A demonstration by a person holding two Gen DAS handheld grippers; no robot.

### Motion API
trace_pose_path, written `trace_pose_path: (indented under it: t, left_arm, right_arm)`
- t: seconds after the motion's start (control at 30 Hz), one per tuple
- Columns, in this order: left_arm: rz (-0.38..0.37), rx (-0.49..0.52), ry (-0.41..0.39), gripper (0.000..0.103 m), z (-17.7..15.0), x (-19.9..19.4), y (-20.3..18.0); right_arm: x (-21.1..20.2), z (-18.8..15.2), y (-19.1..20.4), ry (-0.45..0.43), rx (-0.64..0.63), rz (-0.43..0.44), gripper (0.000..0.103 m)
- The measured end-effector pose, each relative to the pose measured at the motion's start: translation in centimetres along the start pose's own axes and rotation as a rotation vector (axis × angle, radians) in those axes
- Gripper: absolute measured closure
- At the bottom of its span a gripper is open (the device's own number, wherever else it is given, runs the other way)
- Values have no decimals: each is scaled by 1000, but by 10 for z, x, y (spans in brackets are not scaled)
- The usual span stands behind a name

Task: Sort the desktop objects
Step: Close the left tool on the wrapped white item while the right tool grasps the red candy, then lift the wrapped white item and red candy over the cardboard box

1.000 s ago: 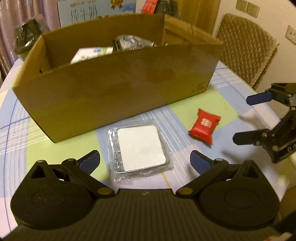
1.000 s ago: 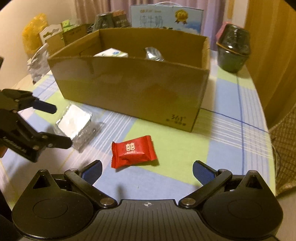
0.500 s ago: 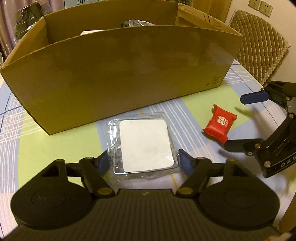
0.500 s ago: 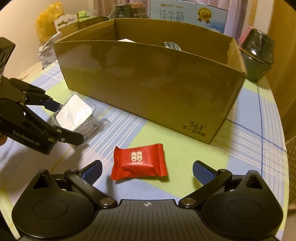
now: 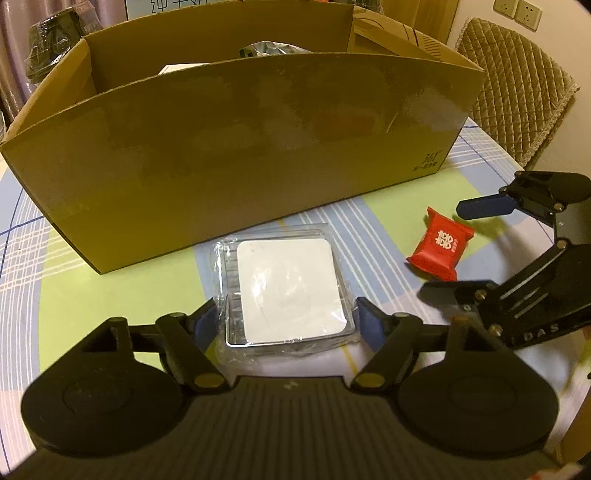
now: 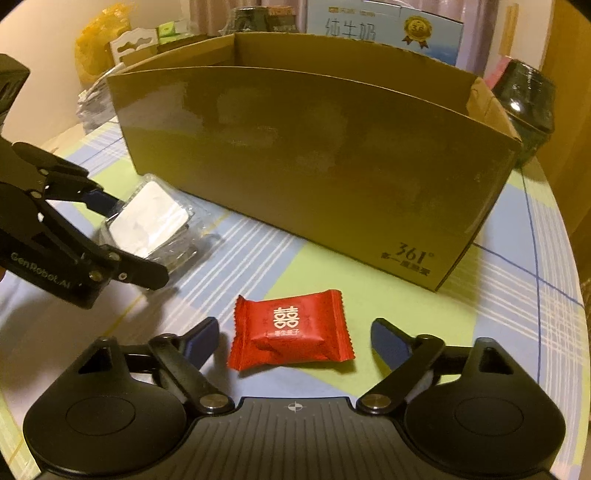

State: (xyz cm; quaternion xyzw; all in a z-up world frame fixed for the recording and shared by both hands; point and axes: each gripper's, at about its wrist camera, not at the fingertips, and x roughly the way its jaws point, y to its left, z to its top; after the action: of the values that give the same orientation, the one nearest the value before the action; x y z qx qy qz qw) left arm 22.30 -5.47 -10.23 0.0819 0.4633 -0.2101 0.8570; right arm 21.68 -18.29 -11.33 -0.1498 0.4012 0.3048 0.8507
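A clear plastic packet with a white square lid lies on the table in front of the cardboard box. My left gripper straddles its near end. The jaws are opening slightly, with both pads still against the packet's sides. The right wrist view shows the packet between the left gripper's fingers. A red wrapped candy lies between the fingers of my right gripper. Those jaws are closing, with a small gap on each side. From the left wrist view, the candy sits inside the right gripper.
The open cardboard box holds a silver pouch and a white carton. A dark wrapped jar stands at its right end, a milk carton behind. A quilted chair stands past the checked tablecloth's edge.
The left jaws narrowed from wide open onto the plastic packet. The right gripper sank toward the candy, and its jaws drew in around it.
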Motion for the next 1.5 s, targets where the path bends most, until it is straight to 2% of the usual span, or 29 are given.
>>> trace_pose_path:
  t: [0.3, 0.43, 0.57, 0.77, 1.3, 1.5]
  left_arm:
    - [-3, -3, 0, 30, 0, 2, 0]
    - [-1, -2, 4, 30, 1, 4, -1]
    - [-1, 1, 5, 31, 1, 4, -1]
    - [-8, -3, 0, 37, 1, 2, 1]
    - [-43, -8, -27, 38, -1, -25, 0]
    - [-46, 1, -63, 38, 2, -44, -6]
  right_arm:
    - [-1, 0, 2, -14, -15, 15, 40]
    - [-1, 2, 6, -19, -16, 29, 56]
    - [-4, 2, 13, -24, -42, 12, 61]
    - [-10, 0, 14, -24, -18, 20, 62]
    - [-43, 4, -5, -67, 134, -16, 62]
    - [-62, 6, -2, -86, 159, -23, 62]
